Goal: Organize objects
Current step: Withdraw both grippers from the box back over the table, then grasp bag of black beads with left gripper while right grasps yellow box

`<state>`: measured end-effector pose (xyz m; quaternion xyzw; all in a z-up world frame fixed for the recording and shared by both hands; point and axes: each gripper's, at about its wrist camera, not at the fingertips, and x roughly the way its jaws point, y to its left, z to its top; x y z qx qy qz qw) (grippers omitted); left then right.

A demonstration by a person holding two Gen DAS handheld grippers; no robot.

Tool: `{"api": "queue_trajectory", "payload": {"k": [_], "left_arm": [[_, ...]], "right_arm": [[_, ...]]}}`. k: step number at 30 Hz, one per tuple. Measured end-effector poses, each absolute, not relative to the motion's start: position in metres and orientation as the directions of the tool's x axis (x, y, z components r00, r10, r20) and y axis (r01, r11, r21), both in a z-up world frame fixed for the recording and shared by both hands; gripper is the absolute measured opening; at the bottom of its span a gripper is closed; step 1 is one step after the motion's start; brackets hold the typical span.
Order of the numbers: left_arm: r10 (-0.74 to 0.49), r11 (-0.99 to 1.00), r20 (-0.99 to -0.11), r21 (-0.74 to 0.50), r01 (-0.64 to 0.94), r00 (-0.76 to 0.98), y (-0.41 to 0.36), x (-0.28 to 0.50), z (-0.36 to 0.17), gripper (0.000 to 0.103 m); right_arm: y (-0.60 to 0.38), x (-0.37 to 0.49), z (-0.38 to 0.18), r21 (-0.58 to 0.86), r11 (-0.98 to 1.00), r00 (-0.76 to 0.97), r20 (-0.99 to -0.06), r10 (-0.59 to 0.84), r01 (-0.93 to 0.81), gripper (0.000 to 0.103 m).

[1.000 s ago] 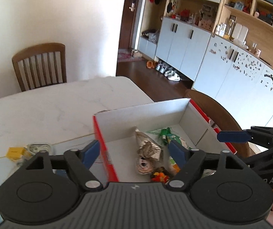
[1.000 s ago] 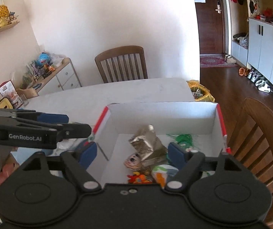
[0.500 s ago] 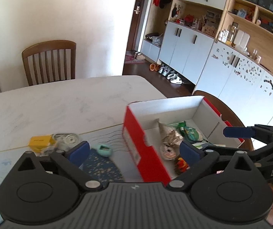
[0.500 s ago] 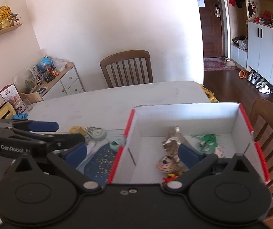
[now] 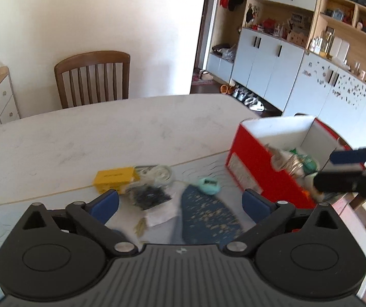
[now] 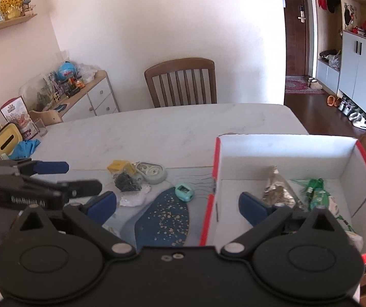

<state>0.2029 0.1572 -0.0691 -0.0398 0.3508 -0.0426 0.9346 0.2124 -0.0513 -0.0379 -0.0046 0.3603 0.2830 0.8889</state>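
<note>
judging by the scene, stood partly done: foil packet (image 6: 277,192) and green wrapper (image 6: 315,192) lay in the red box (image 6: 285,153) at right, yellow box (image 6: 117,166), mint gadget (image 6: 184,192) left mid-frame, left gripper (image 5: 180,202) and right gripper (image 6: 177,204) wide, empty.

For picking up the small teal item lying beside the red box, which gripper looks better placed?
Probably the left gripper: open, empty, and the teal item lies just ahead between its fingers. The right gripper, also open, straddles the red box wall.
</note>
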Motion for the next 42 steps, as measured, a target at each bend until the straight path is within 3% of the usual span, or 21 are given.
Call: {"api": "queue_trajectory", "payload": {"k": [17, 27, 33, 42], "left_arm": [[-0.045, 0.996, -0.677, -0.088, -0.021, 0.734, 0.192, 0.238, -0.132, 0.103], [-0.056, 0.988, -0.678, -0.144, -0.058, 0.733, 0.186, 0.265, -0.145, 0.101], [-0.063, 0.970, -0.706, -0.208, -0.121, 0.705, 0.191, 0.275, -0.155, 0.092], [-0.068, 0.951, -0.717, -0.256, -0.173, 0.694, 0.196, 0.276, -0.163, 0.065]], "right_arm": [[0.027, 0.260, -0.059, 0.167, 0.813, 0.505, -0.709, 0.493, -0.558, 0.096], [0.042, 0.283, -0.073, 0.155, 0.816, 0.488, -0.734, 0.473, -0.558, 0.093], [0.052, 0.295, -0.079, 0.150, 0.809, 0.474, -0.744, 0.471, -0.568, 0.092], [0.083, 0.315, -0.087, 0.167, 0.756, 0.410, -0.756, 0.510, -0.633, 0.091]]}}
